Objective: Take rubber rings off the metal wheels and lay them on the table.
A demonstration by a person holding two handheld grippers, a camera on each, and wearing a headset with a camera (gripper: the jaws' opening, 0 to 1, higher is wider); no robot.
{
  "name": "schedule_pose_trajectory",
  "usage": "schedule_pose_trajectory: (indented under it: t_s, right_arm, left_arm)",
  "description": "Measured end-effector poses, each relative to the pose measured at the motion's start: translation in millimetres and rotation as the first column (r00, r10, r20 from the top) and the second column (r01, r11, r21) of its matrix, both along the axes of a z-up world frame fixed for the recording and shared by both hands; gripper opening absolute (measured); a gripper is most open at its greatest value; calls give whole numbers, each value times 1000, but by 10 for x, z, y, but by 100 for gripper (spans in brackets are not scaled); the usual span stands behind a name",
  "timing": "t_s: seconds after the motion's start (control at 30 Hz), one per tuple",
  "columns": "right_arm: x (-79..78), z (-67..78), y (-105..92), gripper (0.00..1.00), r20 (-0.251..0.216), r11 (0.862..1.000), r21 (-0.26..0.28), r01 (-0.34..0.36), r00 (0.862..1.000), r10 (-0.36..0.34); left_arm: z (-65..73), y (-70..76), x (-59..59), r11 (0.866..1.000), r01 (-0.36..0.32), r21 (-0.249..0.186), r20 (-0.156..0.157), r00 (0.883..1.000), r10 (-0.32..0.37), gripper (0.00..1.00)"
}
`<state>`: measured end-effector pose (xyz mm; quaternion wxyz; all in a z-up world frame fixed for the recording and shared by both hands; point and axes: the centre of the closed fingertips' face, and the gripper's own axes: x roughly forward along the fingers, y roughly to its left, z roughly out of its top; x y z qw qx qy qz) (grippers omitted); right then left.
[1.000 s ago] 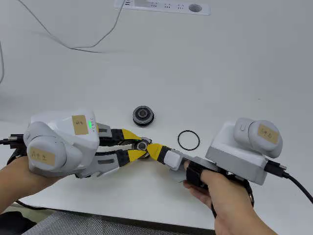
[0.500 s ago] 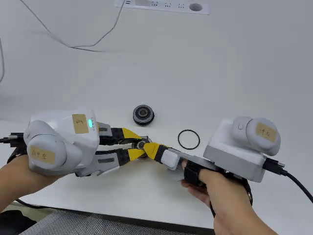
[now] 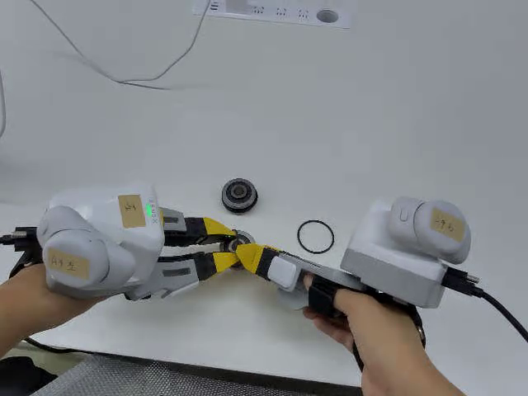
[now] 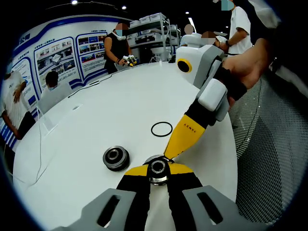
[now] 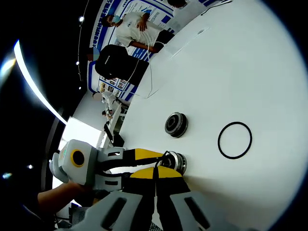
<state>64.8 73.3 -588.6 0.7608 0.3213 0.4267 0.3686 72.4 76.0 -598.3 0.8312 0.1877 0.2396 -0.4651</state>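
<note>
Item 1: left gripper (image 3: 224,249), jaws clamped on 1 metal wheel (image 3: 240,242), held just above the near part of the white table (image 3: 371,124). Item 2: right gripper (image 3: 250,255), entering from the right with its yellow tips against that wheel's rim. In the right gripper view I read its jaws as pressed together (image 5: 155,174), nipping a thin black strand of the fitted ring (image 5: 166,154) beside the wheel (image 5: 176,162). Item 3: second wheel (image 3: 239,195), lying flat just beyond the grippers, ring on, nothing in its way. Item 4: loose ring (image 3: 315,237), flat on the table to the right, apart from both wheels. Item 5: power strip (image 3: 272,11) and cable (image 3: 124,74) at the far edge. The left gripper view adds the held wheel's hub face-on (image 4: 158,168) between its own yellow tips, the right gripper's finger (image 4: 185,134) crossing above it, and people standing beyond the table. Against 1 second earlier, the right gripper has crept slightly closer to the left one; items 3 and 4 lie unchanged.
</note>
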Motion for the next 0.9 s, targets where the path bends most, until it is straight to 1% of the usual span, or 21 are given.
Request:
schedule_pose_trajectory:
  t_s: [0.17,0.33,0.4,0.6,0.63,0.7,0.73,0.77,0.83,0.87,0.9]
  right_arm:
    - [32,-32,-30,0,-12,1000,-1,27,1000,-27]
    - [61,-79,-25,1,-32,999,-2,48,998,-48]
    - [67,-88,-30,1,-36,999,-4,53,998,-53]
    - [70,-100,-44,1,-44,998,-9,58,997,-58]
    - [70,-104,-45,1,-46,998,-11,58,997,-58]
    - [65,-99,-38,1,-49,998,-9,57,997,-57]
    - [65,-107,-42,1,-49,998,-13,55,997,-56]
    - [63,-110,-42,1,-49,998,-14,55,997,-55]
    - [67,-111,-42,1,-52,998,-11,59,997,-60]
    - [67,-113,-43,1,-54,998,-11,60,997,-60]
    - [70,-111,-40,1,-56,998,-8,61,997,-62]
  left_arm:
    - [8,-6,-6,1000,-1,3,1,1000,1,13]
    - [9,-12,-2,1000,-7,17,-15,1000,7,14]
    - [1,-6,0,1000,-6,24,-16,1000,7,14]
    - [-13,3,14,1000,-11,27,-40,999,12,14]
    - [-14,3,11,1000,-6,30,-40,999,8,14]
    - [10,6,39,999,-1,33,-19,1000,2,17]
    - [15,25,52,999,-2,42,-18,1000,3,19]
    - [25,30,57,999,-1,42,-19,1000,2,20]
    - [76,36,59,999,3,34,-13,1000,-2,22]
    - [101,34,60,1000,3,25,-11,1000,-3,22]
    - [147,28,60,1000,-3,8,-8,1000,3,23]
